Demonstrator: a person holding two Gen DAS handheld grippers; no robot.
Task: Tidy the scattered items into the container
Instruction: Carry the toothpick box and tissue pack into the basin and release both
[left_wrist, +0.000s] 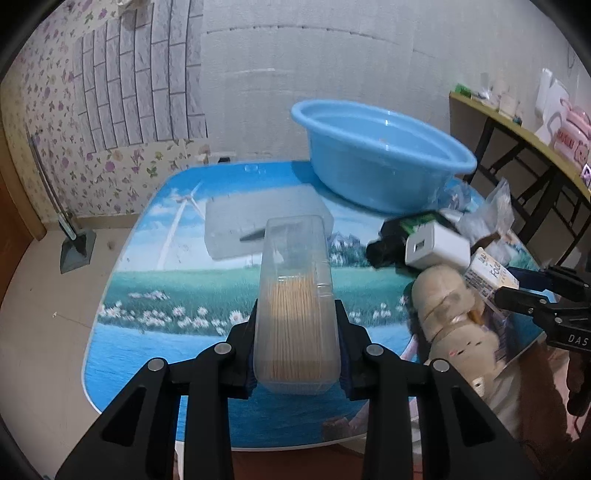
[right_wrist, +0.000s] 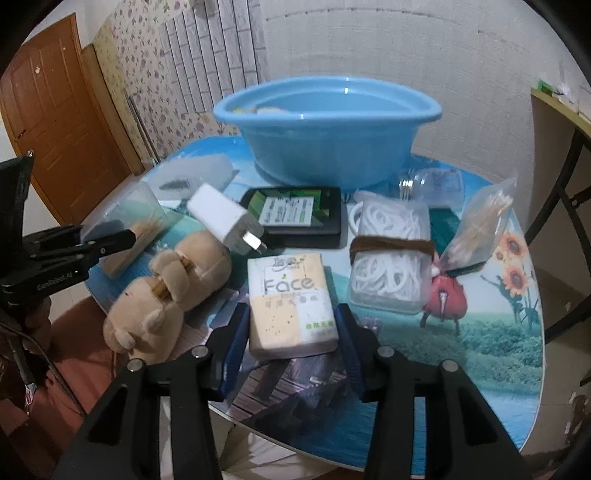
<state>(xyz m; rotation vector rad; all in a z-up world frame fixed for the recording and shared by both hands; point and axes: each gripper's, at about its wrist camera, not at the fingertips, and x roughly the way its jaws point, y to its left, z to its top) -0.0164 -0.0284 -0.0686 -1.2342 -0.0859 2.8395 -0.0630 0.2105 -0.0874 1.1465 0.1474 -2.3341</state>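
My left gripper (left_wrist: 296, 332) is shut on a clear box of toothpicks (left_wrist: 295, 295) and holds it above the table; the box also shows in the right wrist view (right_wrist: 125, 221). My right gripper (right_wrist: 291, 347) is open, its fingers either side of a "Face" tissue pack (right_wrist: 290, 302) lying on the table. The blue basin (right_wrist: 325, 125) stands at the table's far side and shows in the left wrist view (left_wrist: 380, 155) too. A plush toy (right_wrist: 170, 288), a white charger (right_wrist: 227, 219), a black box (right_wrist: 295, 214), a tub of white rings (right_wrist: 389, 251) and a plastic bag (right_wrist: 480, 225) lie scattered.
A frosted flat box (left_wrist: 258, 221) lies left of the basin. The table (left_wrist: 147, 295) has a printed landscape top with rounded edges. A shelf (left_wrist: 517, 122) stands to the right, a wooden door (right_wrist: 55, 122) to the left.
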